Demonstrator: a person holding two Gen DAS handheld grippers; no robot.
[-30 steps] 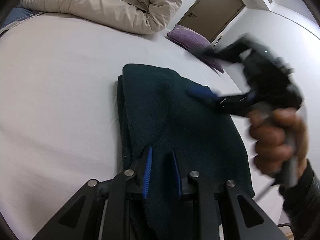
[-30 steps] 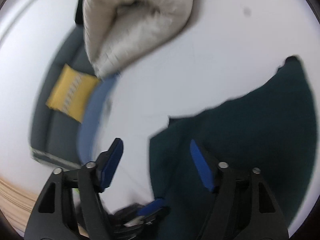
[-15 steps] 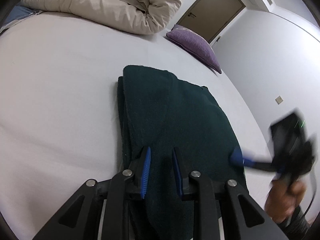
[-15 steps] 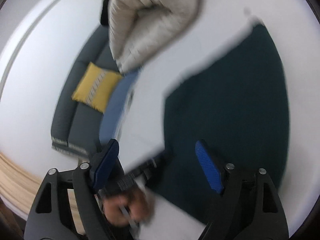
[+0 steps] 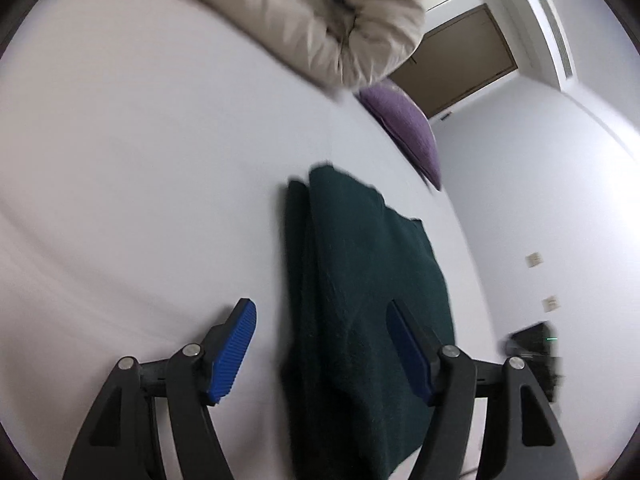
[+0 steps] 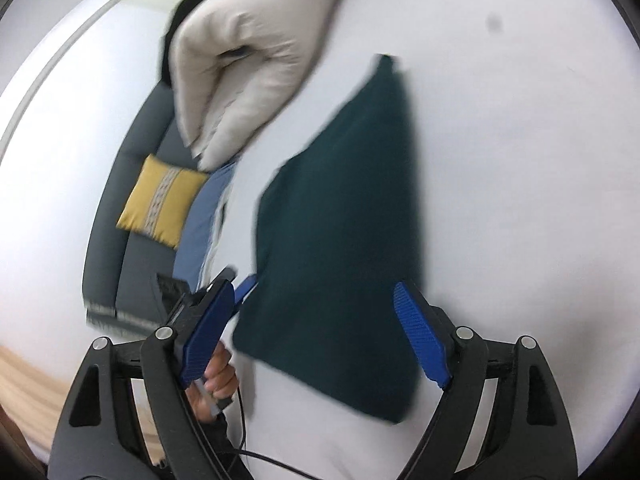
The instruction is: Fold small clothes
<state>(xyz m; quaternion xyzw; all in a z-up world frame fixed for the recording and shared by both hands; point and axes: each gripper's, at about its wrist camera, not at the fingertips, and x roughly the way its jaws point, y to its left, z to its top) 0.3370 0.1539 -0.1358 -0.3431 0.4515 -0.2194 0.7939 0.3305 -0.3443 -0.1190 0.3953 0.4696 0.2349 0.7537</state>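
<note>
Dark-green fleece garment (image 5: 360, 280), soft, light and likely limp, lies folded on a white bed (image 5: 140, 180); left gripper (image 5: 324, 346), jaws just spread, and right gripper (image 6: 316, 330) hover wide, empty. Corners offer best hold.

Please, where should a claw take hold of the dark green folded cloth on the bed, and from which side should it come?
Probably best is the near short edge of the dark green cloth, at a corner, coming from the near side. It lies flat on the white bed in stacked layers, and that edge sits just ahead of the open right claw.
</note>
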